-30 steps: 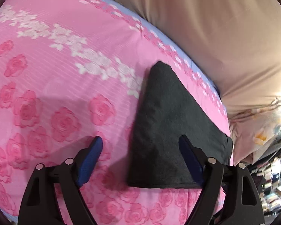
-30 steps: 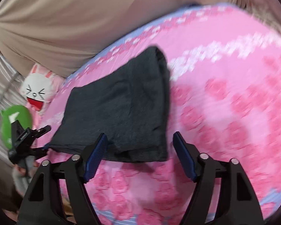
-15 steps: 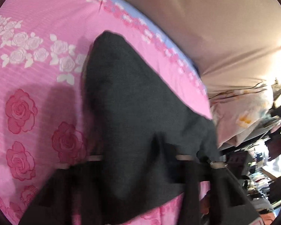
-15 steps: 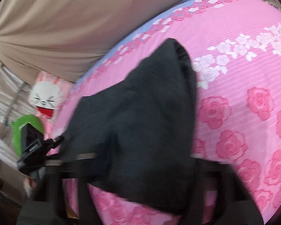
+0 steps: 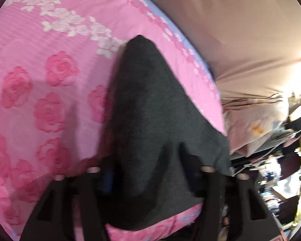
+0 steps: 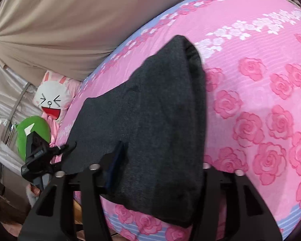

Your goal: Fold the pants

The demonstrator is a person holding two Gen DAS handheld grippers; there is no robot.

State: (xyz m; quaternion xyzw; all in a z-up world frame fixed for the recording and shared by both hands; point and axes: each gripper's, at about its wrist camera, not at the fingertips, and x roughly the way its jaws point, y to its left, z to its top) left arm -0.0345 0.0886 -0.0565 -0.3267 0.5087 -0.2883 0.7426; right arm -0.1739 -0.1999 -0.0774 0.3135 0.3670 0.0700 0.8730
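folded pants (image 6: 150, 110) between both tools' fingers, seemingly gripped

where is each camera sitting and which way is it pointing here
Left wrist: sits on the left gripper, looking forward along its fingers over the dark pants on the pink rose bedsheet; only its two black fingers show, fabric draped between them.
Right wrist: sits on the right gripper, looking across the pants toward a bunny pillow; its own fingers and the left gripper at the pants' far corner show.
Shared: pants, bedsheet, beige curtain.
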